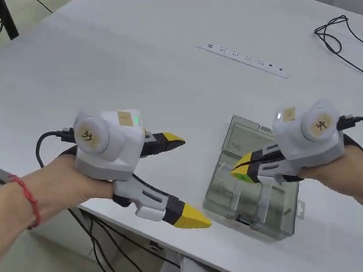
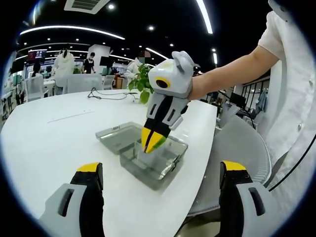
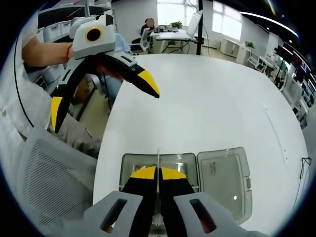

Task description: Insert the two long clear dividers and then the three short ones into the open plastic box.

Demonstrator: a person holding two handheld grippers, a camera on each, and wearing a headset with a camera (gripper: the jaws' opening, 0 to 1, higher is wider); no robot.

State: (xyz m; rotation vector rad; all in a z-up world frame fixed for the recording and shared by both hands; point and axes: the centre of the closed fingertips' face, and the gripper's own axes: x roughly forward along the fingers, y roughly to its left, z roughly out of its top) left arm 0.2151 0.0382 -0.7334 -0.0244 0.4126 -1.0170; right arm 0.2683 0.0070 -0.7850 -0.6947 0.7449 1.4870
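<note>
My right gripper (image 1: pixel 243 168) clamps a clear divider (image 1: pixel 265 196) over the open plastic box (image 1: pixel 221 190), while my left gripper (image 1: pixel 188 180) hangs spread wide beside it.

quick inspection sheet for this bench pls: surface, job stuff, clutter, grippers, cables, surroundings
surface: white table
job's things: clear box near the front edge, lid open flat; one clear divider held upright over the box
clutter: power strip on the far side
grippers: right gripper shut on the divider; left gripper open, empty
cables: black cables at the far right
surroundings: office, plant, mesh chair, people behind
</note>
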